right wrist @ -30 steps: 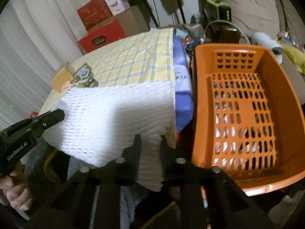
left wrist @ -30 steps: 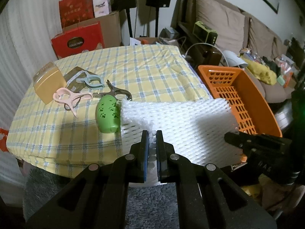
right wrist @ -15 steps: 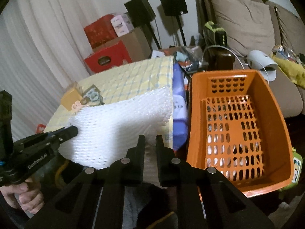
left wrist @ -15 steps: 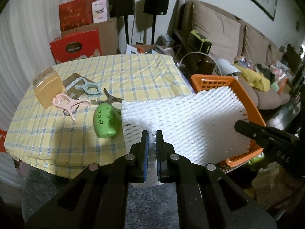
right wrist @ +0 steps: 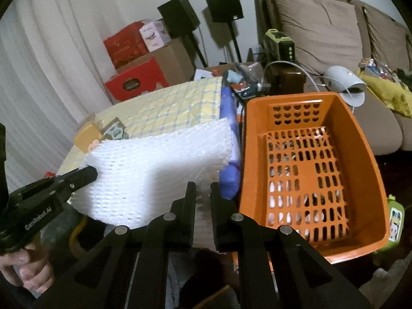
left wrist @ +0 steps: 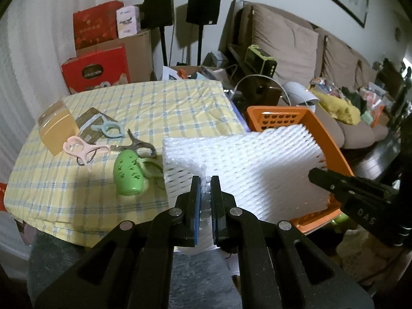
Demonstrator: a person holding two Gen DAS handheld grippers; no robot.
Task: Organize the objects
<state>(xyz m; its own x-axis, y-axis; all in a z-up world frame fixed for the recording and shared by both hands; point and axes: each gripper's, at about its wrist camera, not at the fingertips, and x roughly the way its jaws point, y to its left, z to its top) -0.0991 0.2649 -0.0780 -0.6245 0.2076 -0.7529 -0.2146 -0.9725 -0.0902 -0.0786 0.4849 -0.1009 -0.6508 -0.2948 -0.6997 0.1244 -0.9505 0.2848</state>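
Left gripper (left wrist: 205, 180): its jaws are pinching the near edge of the white foam netting sheet (left wrist: 247, 164), the pads pressing on it from both sides.
Right gripper (right wrist: 202, 189): its jaws are clamping the same sheet's near edge; the white mesh is showing in the narrow gap between them.
Foam netting sheet: it is hanging between the two grippers, stretching out ahead of both sets of fingers, its far side rising in front of the orange basket (right wrist: 360, 139) in the left wrist view.
Left hand (right wrist: 28, 270): it is gripping the left tool's handle, low and to the left of the right gripper.
Orange basket: it is sitting just right of the right gripper, its slotted floor bare.
Green oval case (left wrist: 128, 173): it is lying just left of the left gripper, on the yellow checked cloth (left wrist: 164, 105).
Scissors (left wrist: 140, 145): they are lying just beyond the case.
Pink clip (left wrist: 82, 148), pale blue clip (left wrist: 109, 130), tan box (left wrist: 56, 127): they are sitting farther ahead and to the left.
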